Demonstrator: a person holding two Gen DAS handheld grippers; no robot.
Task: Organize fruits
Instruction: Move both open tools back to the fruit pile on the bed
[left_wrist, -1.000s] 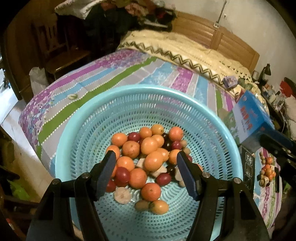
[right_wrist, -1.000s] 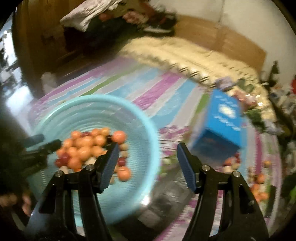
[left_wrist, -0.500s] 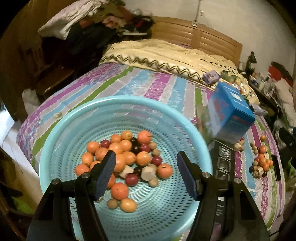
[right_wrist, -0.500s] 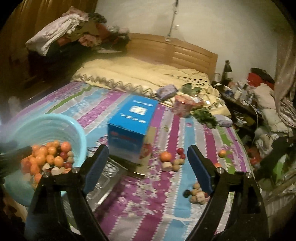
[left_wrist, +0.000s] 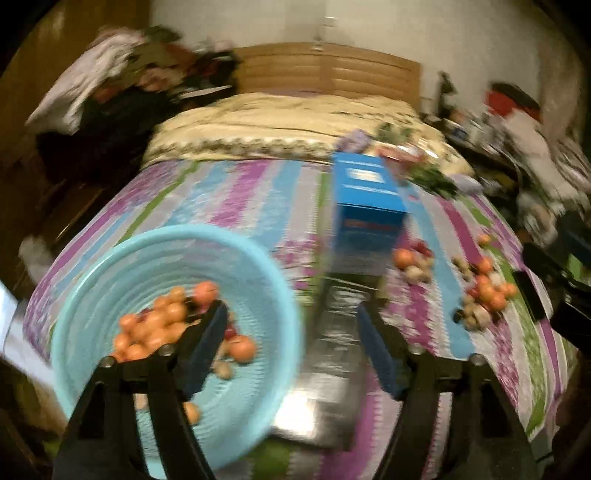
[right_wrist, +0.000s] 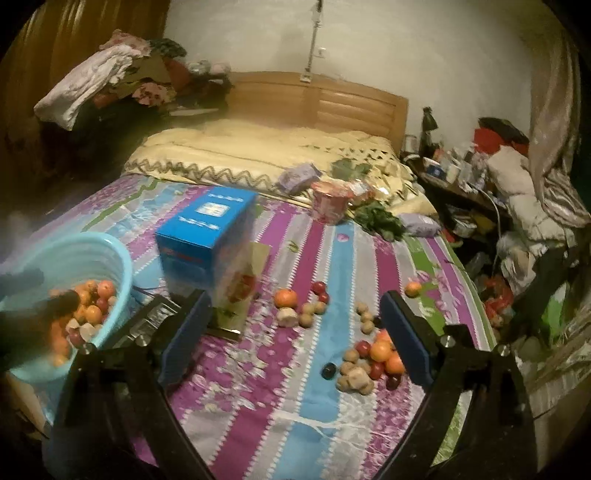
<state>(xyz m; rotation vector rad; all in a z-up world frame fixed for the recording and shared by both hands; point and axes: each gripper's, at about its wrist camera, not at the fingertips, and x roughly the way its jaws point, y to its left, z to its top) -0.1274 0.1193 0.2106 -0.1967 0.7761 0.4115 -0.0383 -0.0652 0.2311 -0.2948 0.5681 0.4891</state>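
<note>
we see our left gripper above the striped bedspread, its jaws opening with nothing between them; the view behind it is blurred. its left finger crosses the rim side of the light blue colander basket, which holds a heap of orange and dark red fruits near its middle. our right gripper is also spreading wider, empty, pointing down over the bed. between its fingers lie loose fruits on the cover: an orange one with small brown and red ones beside it, and a second cluster just beside the right finger. one orange fruit sits apart, nearer the bed's edge. a blue carton stands between the basket and the loose fruits, with a dark flat device lying in front of it. a cream quilt covers the head end.
</note>
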